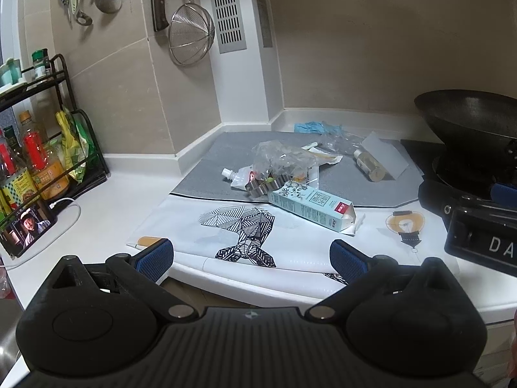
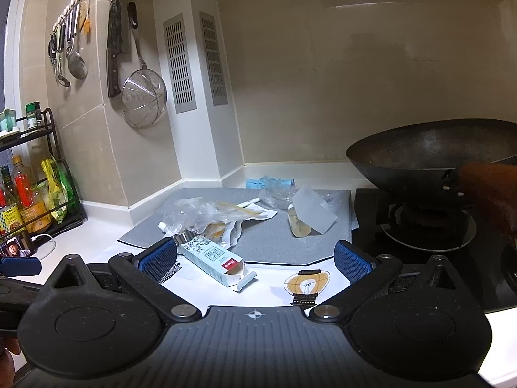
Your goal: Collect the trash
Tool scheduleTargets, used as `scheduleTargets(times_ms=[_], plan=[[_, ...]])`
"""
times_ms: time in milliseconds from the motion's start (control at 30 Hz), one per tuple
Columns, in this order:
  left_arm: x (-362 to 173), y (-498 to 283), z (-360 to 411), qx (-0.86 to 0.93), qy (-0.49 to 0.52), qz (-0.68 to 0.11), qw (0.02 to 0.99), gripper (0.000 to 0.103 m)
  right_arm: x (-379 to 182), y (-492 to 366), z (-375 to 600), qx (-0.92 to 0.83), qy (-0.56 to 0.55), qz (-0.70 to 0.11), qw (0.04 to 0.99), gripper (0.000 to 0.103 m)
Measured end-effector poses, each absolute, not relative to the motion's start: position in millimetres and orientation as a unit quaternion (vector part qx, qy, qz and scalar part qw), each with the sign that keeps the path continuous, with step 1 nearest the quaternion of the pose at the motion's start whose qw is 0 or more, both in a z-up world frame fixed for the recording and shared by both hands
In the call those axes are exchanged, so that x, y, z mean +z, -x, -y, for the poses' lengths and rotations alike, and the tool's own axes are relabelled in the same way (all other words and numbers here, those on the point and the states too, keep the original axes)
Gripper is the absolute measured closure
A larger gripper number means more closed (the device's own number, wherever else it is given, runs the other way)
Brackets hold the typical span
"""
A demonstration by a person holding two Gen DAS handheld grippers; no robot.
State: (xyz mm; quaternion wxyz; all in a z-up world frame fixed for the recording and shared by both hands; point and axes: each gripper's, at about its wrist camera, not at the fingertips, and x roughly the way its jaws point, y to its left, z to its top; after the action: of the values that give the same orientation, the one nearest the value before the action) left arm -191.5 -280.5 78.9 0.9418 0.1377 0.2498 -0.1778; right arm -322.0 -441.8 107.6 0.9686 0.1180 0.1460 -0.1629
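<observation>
I have both claws spread wide, grasping nothing: the left claw (image 1: 252, 255) and right claw (image 2: 255, 258) hover near the carton (image 1: 311, 207). It lies on the desk (image 1: 106, 200), touching the crumpled plastic bag (image 1: 281, 158) behind it.

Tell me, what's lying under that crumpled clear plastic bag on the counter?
Under the clear plastic bag lie a white spouted pouch and a fluted metal cutter, partly showing. A pale green carton lies just in front. Anything deeper under the bag is covered.
</observation>
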Motion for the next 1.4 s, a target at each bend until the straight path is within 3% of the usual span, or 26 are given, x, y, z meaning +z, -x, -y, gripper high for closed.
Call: scheduleTargets(times_ms=[900, 1400], plan=[[76.1, 182.0, 283.2, -0.176, -0.139, -0.251, 0.942, 0.000, 97.2, 313.6, 448.7, -0.163, -0.120, -0.147, 0.968, 0.000], [66.2, 121.9, 264.6, -0.142, -0.114, -0.288, 0.940, 0.000, 77.4, 258.3, 458.4, -0.123, -0.096, -0.209, 0.965, 0.000]])
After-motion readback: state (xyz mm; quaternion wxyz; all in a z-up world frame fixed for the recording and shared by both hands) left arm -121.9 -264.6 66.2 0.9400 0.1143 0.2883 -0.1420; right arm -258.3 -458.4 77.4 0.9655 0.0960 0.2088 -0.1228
